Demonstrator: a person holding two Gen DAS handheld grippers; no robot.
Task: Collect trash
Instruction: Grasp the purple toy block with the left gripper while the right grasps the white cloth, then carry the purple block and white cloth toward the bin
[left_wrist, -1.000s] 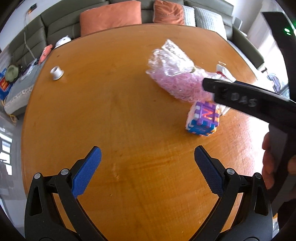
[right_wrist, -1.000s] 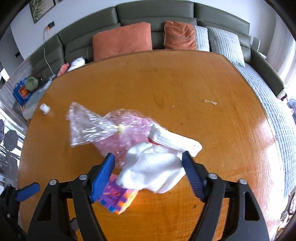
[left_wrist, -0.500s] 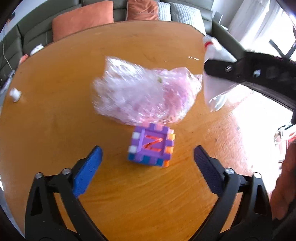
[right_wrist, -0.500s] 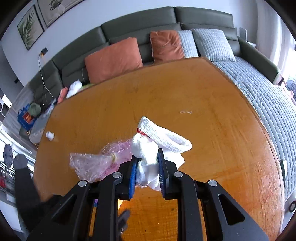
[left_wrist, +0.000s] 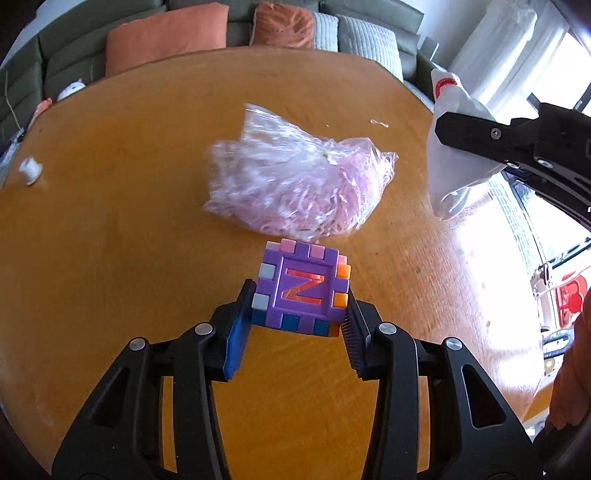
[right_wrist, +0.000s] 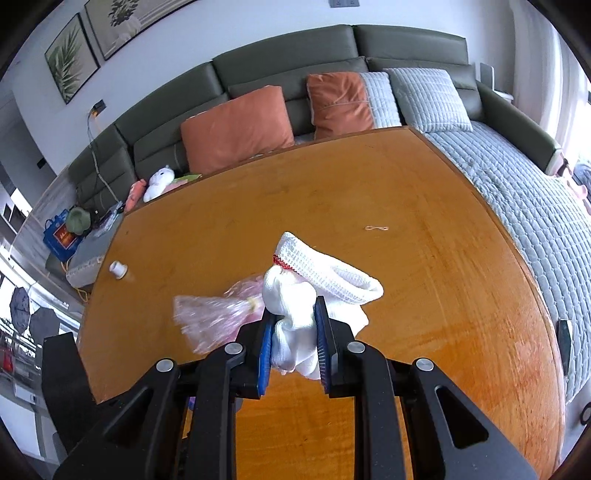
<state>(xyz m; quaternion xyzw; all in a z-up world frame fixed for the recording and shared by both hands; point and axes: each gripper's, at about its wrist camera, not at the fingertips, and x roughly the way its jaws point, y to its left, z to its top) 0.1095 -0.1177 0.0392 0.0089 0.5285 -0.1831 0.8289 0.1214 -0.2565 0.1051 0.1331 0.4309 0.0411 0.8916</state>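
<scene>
Item 1: purple interlocking foam letter cube (left_wrist: 302, 291), on round wooden table (left_wrist: 110, 221). Left gripper (left_wrist: 295, 325) jaws, just closing, now flank its sides; we judge it light, squashy, best taken by flat faces.
Item 2: white knitted glove (right_wrist: 310, 295), soft, limp, lifted clear of table, pinched in right gripper (right_wrist: 293, 347).
Item 3: crinkly clear plastic bag of pink strands (left_wrist: 299, 188), just beyond cube; we judge it slippery.

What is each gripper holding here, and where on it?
Left gripper, jaws just closing: purple letter cube, by its two opposite sides. Right gripper: white knit glove, pinched at its bunched lower part.
</scene>
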